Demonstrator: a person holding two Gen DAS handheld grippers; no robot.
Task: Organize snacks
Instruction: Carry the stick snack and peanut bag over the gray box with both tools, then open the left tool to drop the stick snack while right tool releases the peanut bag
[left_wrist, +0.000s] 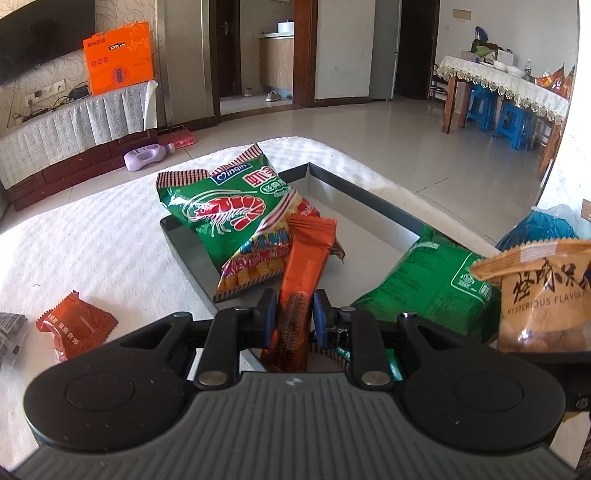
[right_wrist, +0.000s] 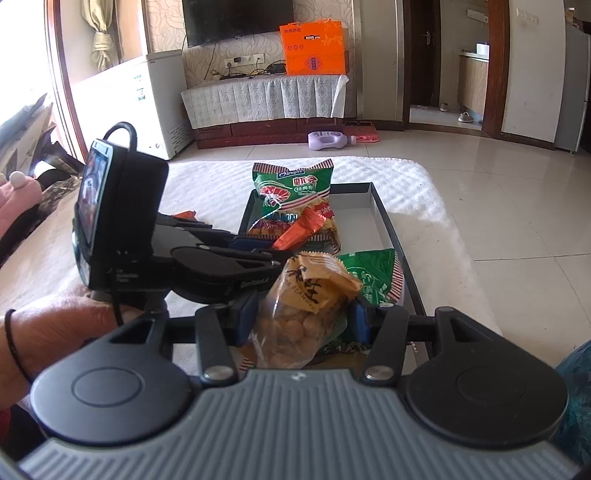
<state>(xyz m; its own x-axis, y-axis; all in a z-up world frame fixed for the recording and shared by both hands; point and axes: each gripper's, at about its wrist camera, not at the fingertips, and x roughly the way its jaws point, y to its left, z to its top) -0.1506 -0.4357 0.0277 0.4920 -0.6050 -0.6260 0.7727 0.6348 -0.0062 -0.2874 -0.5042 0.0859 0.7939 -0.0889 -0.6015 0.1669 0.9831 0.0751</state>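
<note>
The left gripper (left_wrist: 294, 314) pinched a long orange foil snack packet (left_wrist: 304, 273) between its blue pads, holding it over the near edge of the shallow dark-rimmed white tray (left_wrist: 369, 195). The right gripper (right_wrist: 303, 319) was clamped on a clear bag of peanuts with a tan paper top (right_wrist: 306, 295), above the tray's near end. In the tray lay a green prawn-cracker bag (left_wrist: 229, 206) leaning on the far rim, and a second green bag (left_wrist: 428, 284) lying back-side up. A small orange-red wrapped snack (left_wrist: 75, 323) sat apart on the white ribbed cloth (left_wrist: 92, 240), left of the tray.
</note>
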